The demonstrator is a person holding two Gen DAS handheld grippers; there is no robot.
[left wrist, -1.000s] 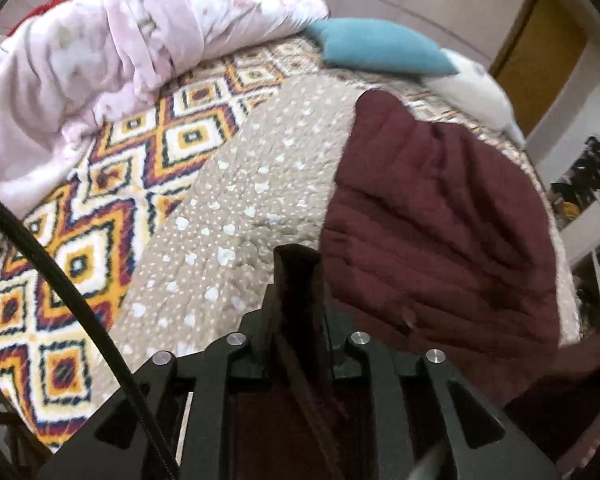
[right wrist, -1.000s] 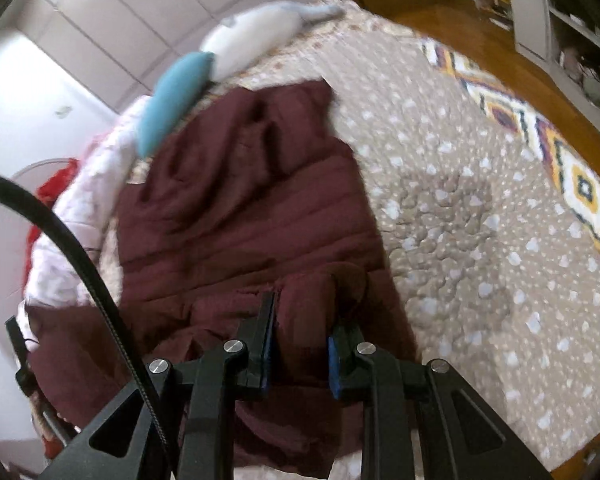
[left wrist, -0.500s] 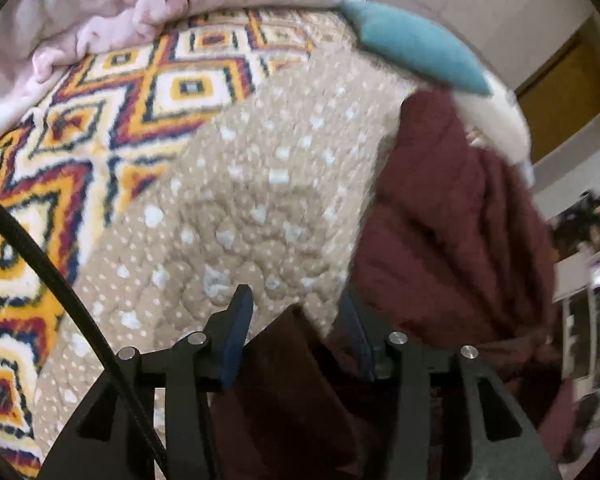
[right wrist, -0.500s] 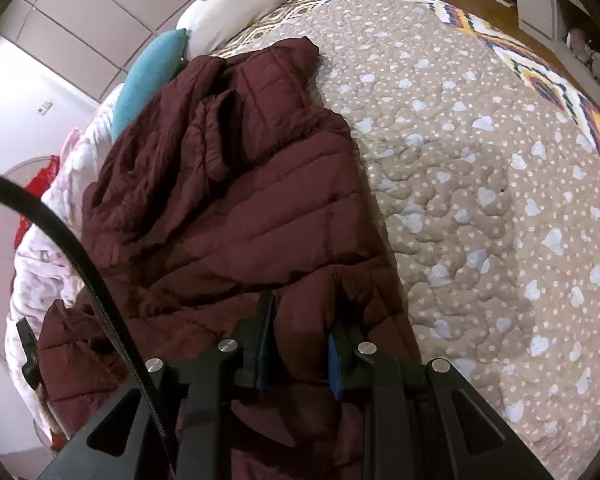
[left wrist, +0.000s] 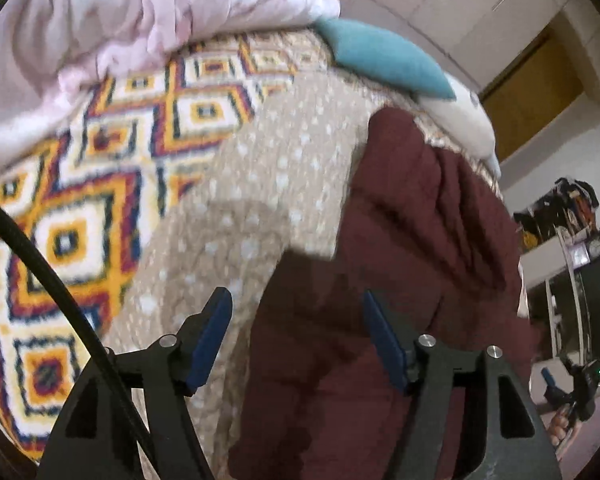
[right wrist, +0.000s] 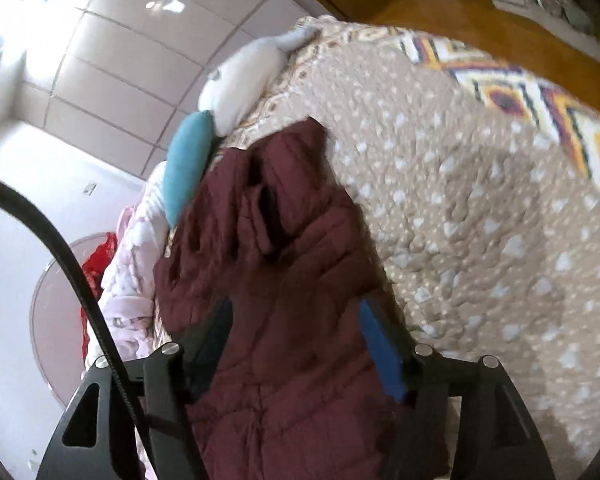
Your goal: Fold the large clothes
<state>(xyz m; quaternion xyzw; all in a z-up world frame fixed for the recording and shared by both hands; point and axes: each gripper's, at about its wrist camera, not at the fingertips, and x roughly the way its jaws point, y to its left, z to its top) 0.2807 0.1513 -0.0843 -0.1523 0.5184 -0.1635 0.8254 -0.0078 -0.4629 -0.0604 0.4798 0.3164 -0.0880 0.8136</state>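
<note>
A dark maroon quilted jacket [left wrist: 416, 240] lies on a beige dotted quilt [left wrist: 260, 184] on the bed. My left gripper [left wrist: 296, 312] hangs over the jacket's near left edge, its jaws opening, blue pads apart and off the cloth; fabric lies below the gap. In the right wrist view the maroon jacket [right wrist: 284, 264] stretches away toward the pillows. My right gripper [right wrist: 296, 320] stands over its near end, jaws opening wide, pads clear of the fabric beneath them. The picture is blurred by motion.
A patterned blanket [left wrist: 80, 200] with orange diamonds covers the bed's left side, a pink crumpled duvet [left wrist: 100, 28] beyond it. A teal pillow [left wrist: 384, 60] and a white pillow [right wrist: 244, 80] lie at the head. Shelving [left wrist: 572, 248] stands at the right.
Both grippers held folds of the maroon jacket between near-shut jaws; both have let go and spread wide. The views have shifted, the left one now showing more of the jacket's edge.
</note>
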